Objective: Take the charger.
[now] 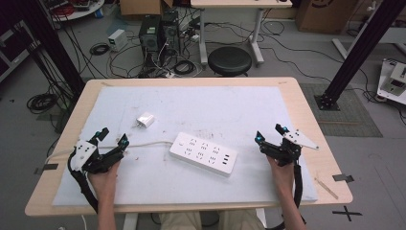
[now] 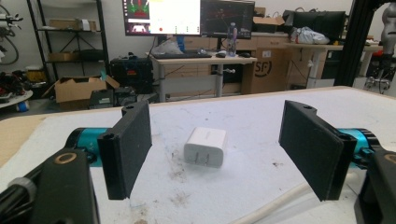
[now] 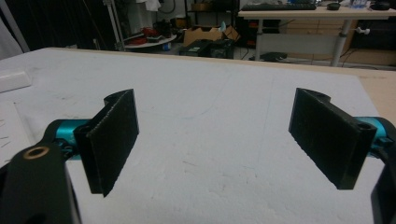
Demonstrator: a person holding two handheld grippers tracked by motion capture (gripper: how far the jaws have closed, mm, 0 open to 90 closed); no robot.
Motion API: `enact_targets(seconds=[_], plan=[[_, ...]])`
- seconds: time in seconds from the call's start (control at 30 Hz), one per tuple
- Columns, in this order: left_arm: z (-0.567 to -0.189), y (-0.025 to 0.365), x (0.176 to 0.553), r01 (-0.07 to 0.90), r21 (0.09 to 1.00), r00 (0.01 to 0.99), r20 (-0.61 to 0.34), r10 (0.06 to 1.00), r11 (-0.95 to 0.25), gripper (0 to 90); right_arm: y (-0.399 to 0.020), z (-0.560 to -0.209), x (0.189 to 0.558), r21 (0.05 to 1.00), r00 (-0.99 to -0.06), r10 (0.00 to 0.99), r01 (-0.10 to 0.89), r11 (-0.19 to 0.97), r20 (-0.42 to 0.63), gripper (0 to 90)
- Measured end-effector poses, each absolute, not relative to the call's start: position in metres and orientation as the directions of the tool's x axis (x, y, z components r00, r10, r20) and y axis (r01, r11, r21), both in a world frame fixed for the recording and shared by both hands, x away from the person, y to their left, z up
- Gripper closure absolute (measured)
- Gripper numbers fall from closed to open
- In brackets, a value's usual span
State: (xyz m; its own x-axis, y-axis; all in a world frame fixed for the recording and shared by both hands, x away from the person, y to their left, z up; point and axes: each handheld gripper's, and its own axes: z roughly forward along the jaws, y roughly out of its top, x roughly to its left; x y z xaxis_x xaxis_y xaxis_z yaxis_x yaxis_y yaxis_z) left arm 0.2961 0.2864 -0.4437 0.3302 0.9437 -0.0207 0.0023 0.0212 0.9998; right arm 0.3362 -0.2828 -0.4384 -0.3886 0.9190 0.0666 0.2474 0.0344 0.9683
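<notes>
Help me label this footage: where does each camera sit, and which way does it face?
High view: above the person's side, looking down on the table; forearms, left gripper, right gripper.
Left gripper view: between open jaws, toward the charger.
Right gripper view: between open jaws, across bare mat.
Shared: charger and cord in high and left gripper views.

Both tongs, left (image 1: 111, 136) and right (image 1: 269, 132), rest low with jaws spread wide, gripping nothing.

left gripper (image 2: 219, 158): jaws wide apart | charger (image 2: 206, 147): ahead between them, untouched | cable (image 2: 275, 205): lower right
</notes>
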Motion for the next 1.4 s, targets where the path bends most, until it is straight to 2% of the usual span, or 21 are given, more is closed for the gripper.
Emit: enact_targets(seconds=[0.67, 0.97, 1.2, 1.4], plan=[[-0.443, 0.283, 0.298, 0.018, 1.000, 0.341, 0.000, 0.940, -0.007, 25.4, -0.281, -0.438, 0.336, 0.968, -0.395, 0.918, 0.245, 0.057, 0.046, 16.3], [-0.442, 0.285, 0.301, 0.039, 0.999, 0.338, -0.021, 0.941, 0.008, 25.9, -0.280, -0.438, 0.335, 0.966, -0.392, 0.919, 0.254, 0.053, 0.052, 16.3], [-0.437, 0.286, 0.303, 0.117, 0.993, 0.368, -0.055, 0.928, 0.012, 25.9, -0.279, -0.438, 0.335, 0.965, -0.400, 0.915, 0.255, 0.061, 0.048, 16.3], [-0.421, 0.283, 0.309, 0.139, 0.990, 0.395, -0.035, 0.918, -0.022, 25.9, -0.279, -0.438, 0.335, 0.965, -0.399, 0.916, 0.256, 0.061, 0.048, 16.3]])
